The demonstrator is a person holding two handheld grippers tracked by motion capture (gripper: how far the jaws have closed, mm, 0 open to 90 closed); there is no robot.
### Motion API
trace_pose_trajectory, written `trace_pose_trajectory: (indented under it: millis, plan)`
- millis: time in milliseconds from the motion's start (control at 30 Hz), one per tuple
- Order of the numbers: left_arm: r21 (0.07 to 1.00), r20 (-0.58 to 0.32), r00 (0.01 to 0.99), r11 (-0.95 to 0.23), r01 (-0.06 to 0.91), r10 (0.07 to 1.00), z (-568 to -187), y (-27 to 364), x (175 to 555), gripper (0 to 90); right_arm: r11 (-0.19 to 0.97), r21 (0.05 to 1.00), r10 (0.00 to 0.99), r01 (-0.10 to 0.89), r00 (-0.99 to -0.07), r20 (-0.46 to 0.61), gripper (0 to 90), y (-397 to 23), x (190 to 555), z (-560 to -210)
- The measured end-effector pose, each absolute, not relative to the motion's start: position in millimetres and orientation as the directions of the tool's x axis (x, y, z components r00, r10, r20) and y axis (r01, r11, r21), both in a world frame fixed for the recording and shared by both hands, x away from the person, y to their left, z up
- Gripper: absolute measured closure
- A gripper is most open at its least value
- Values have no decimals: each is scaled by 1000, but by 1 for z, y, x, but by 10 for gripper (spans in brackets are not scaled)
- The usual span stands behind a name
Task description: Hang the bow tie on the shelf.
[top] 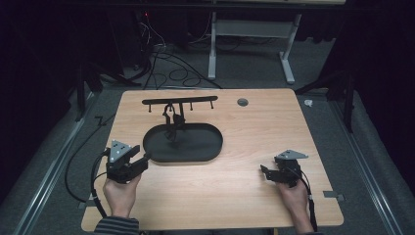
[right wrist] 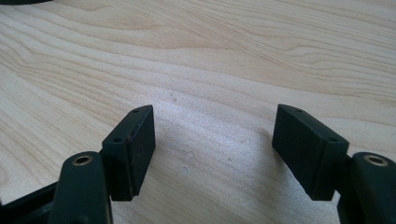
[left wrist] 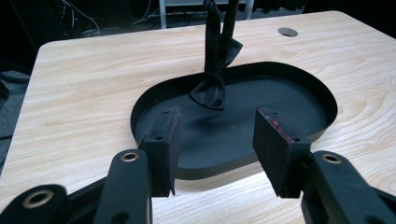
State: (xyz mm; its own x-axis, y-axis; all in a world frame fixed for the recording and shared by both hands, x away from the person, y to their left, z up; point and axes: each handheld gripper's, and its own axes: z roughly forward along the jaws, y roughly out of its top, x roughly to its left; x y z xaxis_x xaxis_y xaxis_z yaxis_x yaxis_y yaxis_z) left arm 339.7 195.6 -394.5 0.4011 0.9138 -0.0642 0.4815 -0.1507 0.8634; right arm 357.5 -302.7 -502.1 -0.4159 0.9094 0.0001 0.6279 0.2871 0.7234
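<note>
Table (top: 254, 196) fills the middle of the high view, light wood. Black oval tray (top: 210, 147) sits left of centre, with a rack (top: 179, 100) rising from it: a post and a crossbar with pegs along the upper edge of the tabletop. A black bow tie (top: 172, 117) hangs off that rack over the tray; in the left gripper view the bow tie (left wrist: 210, 91) dangles top centre, its knot low over the tray floor (left wrist: 280, 100), whether touching I can't tell

Your left gripper (top: 141, 160) is at the lower left of the high view, right at the tray's near-left rim, jaws released and wide, nothing between them. In the left gripper view the left gripper (left wrist: 217, 149) points over the rim at the bow tie, which is well beyond the pads

Your right gripper (top: 263, 171) is parked lower right on bare wood, jaws open and empty; same in the right gripper view (right wrist: 212, 149)

Step in hand, as I read it: approach to the bow tie, grasp not yet made

Next move: push the left gripper forward over the rim, raise it to knot height, straddle the fabric, then close. Watch the post just behind the bow tie so you clamp cloth only
</note>
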Motion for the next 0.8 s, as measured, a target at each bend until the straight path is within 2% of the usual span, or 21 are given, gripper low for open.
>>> trace_pose_trajectory:
  millis: [800]
  plan:
    - [843, -104, 382, -123, 524, 918, -413, 200, 336, 517, 286, 724, 909, 628, -417, 2, 316, -303, 357, -502]
